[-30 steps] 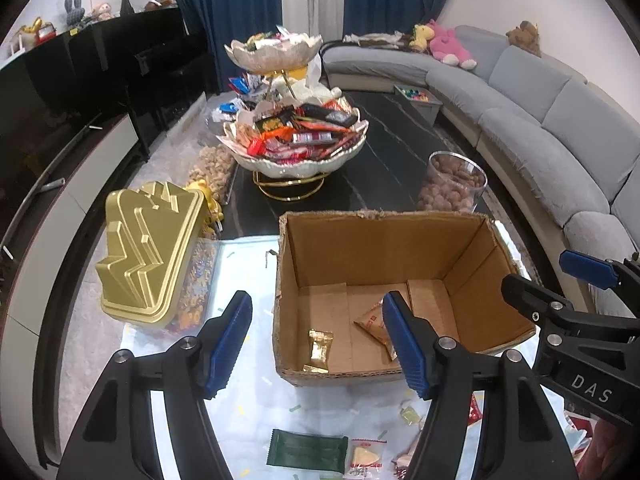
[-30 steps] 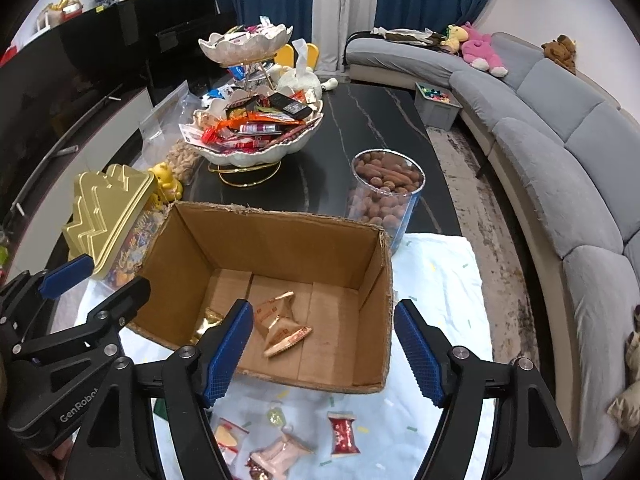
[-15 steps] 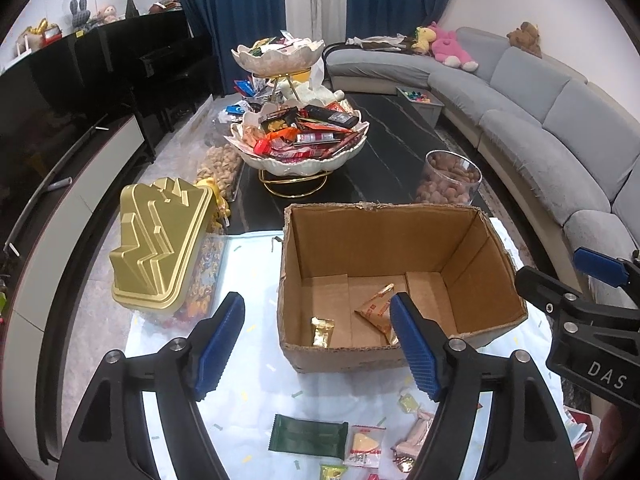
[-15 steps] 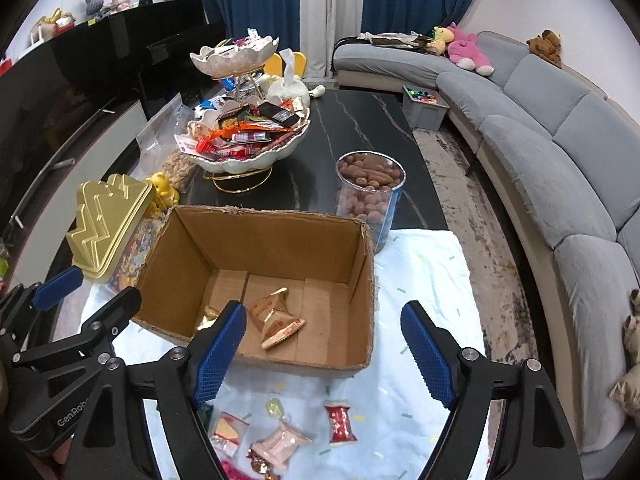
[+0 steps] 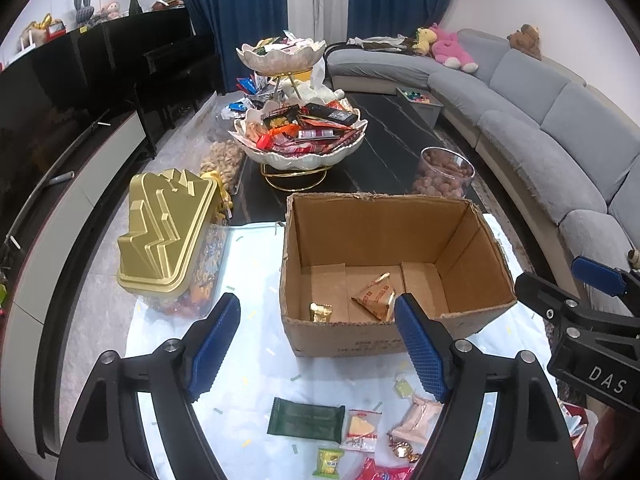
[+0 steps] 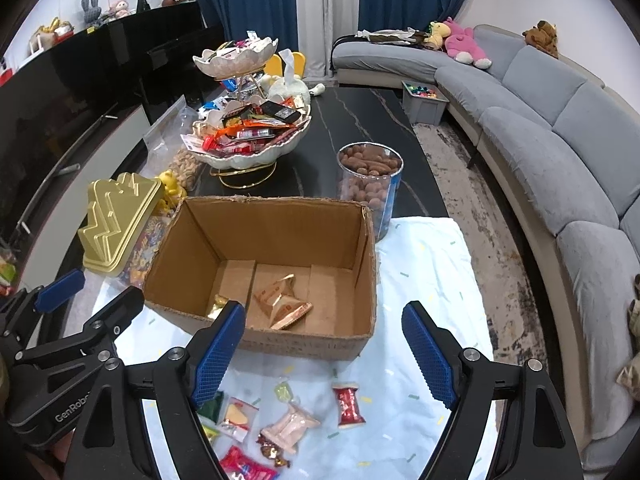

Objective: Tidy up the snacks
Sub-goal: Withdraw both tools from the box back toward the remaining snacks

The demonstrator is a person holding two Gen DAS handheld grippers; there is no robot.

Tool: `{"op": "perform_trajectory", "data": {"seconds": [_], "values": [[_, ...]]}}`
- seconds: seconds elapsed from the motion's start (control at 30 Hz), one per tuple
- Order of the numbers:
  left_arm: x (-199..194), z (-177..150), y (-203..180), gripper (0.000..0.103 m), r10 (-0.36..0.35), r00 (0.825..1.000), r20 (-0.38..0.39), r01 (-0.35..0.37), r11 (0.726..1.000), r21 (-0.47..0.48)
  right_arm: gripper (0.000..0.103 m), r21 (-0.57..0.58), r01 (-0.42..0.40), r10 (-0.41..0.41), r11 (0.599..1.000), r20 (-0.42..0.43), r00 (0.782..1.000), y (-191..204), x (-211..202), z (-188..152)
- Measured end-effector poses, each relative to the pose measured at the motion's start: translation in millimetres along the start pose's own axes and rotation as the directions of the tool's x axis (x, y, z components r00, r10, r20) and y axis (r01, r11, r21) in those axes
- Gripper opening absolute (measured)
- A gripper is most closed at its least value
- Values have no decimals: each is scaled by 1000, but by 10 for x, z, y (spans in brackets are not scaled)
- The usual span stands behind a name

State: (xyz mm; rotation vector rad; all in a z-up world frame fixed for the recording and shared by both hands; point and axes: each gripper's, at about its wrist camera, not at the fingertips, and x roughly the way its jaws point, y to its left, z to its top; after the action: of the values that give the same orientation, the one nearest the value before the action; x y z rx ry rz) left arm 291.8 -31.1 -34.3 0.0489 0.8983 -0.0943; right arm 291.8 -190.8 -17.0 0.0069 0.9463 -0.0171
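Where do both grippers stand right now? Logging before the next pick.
Left gripper: open, holding nothing, above the white cloth.
Right gripper: open, holding nothing, near the brown cardboard box.

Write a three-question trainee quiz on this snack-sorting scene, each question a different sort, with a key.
1. True or false: the left gripper holds a snack.
2. Multiple choice: the dark green packet lies A) inside the cardboard box, B) on the white cloth in front of the box, C) in the tiered snack bowl.
3. Fill in: the clear jar of brown nuts stands ____ the box, seen from the grippers.

Key: 1 false, both grippers open and empty. 2 B. 3 behind.
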Motion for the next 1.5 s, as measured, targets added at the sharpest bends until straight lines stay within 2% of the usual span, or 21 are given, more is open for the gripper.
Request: {"op": "perform_trajectory", "data": {"seconds": [0.3,0.37,0.73,1.5], "values": [[-83,-147,-49,79,10,1000,-2,-10,1000,16,82,3,-9,9,1000,-1,1000,-41,-71,-129],[-94,-210,-67,79,13,1000,-3,-13,1000,23,85,7,-9,9,1000,-3,1000,-58,-83,-188],[-89,-516,-114,84,24,999,-25,-23,999,48,89,17,-12,12,1000,-36,999,-94,-56,-497],[-172,-1111,-175,85,20,999,-46,-17,997,81,89,25,-6,8,1000,-89,996,-145,-35,-1096]]}}
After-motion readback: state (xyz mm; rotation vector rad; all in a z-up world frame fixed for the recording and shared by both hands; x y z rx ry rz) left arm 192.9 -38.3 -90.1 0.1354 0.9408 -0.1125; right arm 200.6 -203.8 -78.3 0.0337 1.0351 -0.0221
